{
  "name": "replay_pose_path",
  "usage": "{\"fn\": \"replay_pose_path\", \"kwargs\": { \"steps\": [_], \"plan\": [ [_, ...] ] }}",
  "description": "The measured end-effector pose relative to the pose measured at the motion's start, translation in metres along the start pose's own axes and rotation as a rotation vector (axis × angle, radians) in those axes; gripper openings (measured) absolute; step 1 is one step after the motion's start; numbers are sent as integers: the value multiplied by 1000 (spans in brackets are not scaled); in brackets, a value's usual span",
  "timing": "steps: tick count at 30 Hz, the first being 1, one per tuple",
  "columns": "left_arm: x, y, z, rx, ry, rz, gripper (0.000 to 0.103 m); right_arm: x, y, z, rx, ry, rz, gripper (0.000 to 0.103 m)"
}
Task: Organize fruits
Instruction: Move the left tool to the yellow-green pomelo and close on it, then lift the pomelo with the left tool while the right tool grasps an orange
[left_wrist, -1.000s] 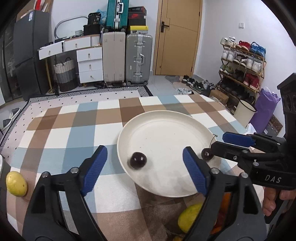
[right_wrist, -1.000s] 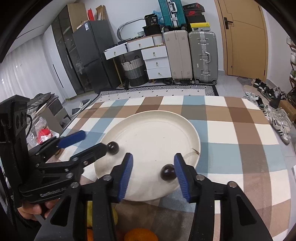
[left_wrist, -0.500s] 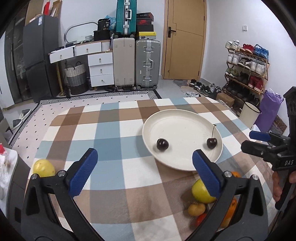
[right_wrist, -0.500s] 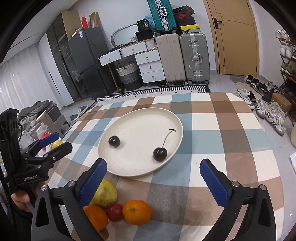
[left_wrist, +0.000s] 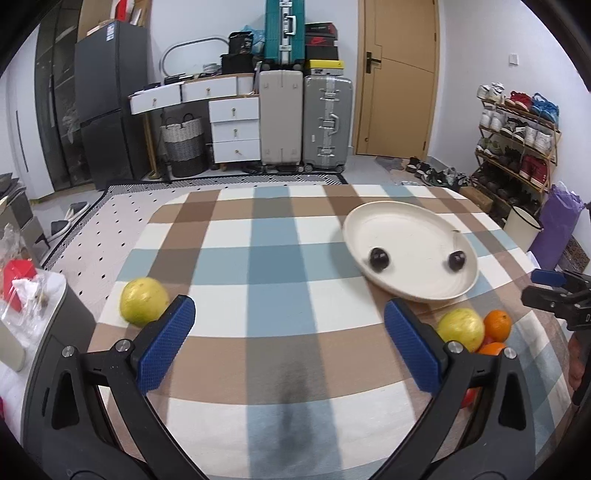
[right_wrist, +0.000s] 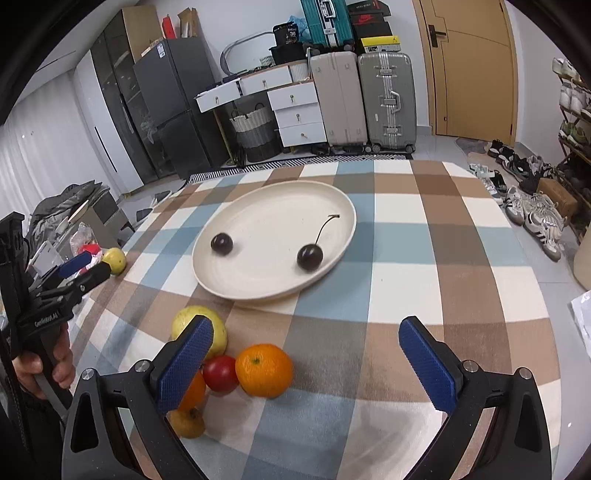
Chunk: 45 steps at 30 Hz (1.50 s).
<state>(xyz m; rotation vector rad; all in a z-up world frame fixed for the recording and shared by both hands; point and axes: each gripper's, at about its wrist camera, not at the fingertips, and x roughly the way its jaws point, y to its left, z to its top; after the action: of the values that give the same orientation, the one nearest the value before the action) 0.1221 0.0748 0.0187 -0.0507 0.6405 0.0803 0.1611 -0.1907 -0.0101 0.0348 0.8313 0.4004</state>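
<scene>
Both grippers hang wide open over a checked tablecloth (right_wrist: 399, 236), gripping nothing. The right gripper (right_wrist: 304, 363) hovers just above an orange (right_wrist: 264, 370) and tomato (right_wrist: 220, 373); its left finger (right_wrist: 184, 363) overlaps a yellow fruit (right_wrist: 186, 320). Beyond lies a plate (right_wrist: 258, 286) bearing two cherries (right_wrist: 310, 256). The left gripper (left_wrist: 288, 347) faces bare cloth, a lone yellow fruit (left_wrist: 143, 301) beside its left finger.

The left gripper (left_wrist: 288, 343) hangs over the checked cloth (left_wrist: 273, 258) with its blue pads (left_wrist: 166, 347) spread wide, nothing between them. At ten o'clock a yellow fruit (left_wrist: 143, 301) lies just beside the left pad. At two o'clock the plate (left_wrist: 410, 288) carries two cherries (left_wrist: 378, 259) (both blurred). The right gripper (left_wrist: 554, 291) shows at three o'clock, beyond a fruit pile (left_wrist: 476, 330).
</scene>
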Motion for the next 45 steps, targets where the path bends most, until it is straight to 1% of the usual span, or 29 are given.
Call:
{"fn": "replay_pose_path", "kwargs": {
  "steps": [4,8,13,14,15,17,20,22,25,27,32,33,35,36,37,39,40,41,44,45],
  "plan": [
    [3,23,-8,-32,21,44,102,7,2,-8,-13,32,-23,102],
    [6,44,-15,-67,41,71,102,12,5,-15,-23,56,-9,102],
    [16,75,-18,-117,67,115,102,21,8,-20,-17,75,-13,101],
    [18,79,-18,-125,69,124,102,22,7,-21,-10,78,-14,98],
    [20,85,-19,-134,73,136,102,24,7,-21,-3,85,-3,91],
    [25,98,-20,-150,81,155,102,27,6,-21,6,96,22,86],
    [33,112,-20,-170,93,182,102,29,7,-22,6,97,28,85],
    [42,125,-20,-191,105,198,102,29,7,-23,12,95,40,82],
    [58,137,-18,-214,130,202,102,30,8,-23,15,97,49,80],
    [69,142,-15,-223,153,198,102,30,9,-24,15,99,58,76],
    [90,143,-6,-209,171,203,101,32,11,-26,16,107,72,72],
    [96,144,-4,-207,181,200,99,32,10,-26,20,108,76,71],
    [104,142,-2,-203,203,194,90,31,10,-27,26,110,94,67],
    [110,142,-1,-203,219,188,81,31,10,-27,27,112,105,64],
    [115,142,0,-203,233,181,70,30,10,-28,26,113,109,63],
    [122,140,-1,-201,257,166,56,30,11,-28,24,113,118,58],
    [123,139,0,-195,254,171,50,29,11,-29,25,114,128,56],
    [124,137,1,-186,248,161,47,29,11,-29,26,113,131,56],
    [126,131,1,-173,247,135,47,30,10,-30,37,111,143,56],
    [127,128,1,-168,247,125,47,30,9,-30,43,111,150,54]
  ]
}}
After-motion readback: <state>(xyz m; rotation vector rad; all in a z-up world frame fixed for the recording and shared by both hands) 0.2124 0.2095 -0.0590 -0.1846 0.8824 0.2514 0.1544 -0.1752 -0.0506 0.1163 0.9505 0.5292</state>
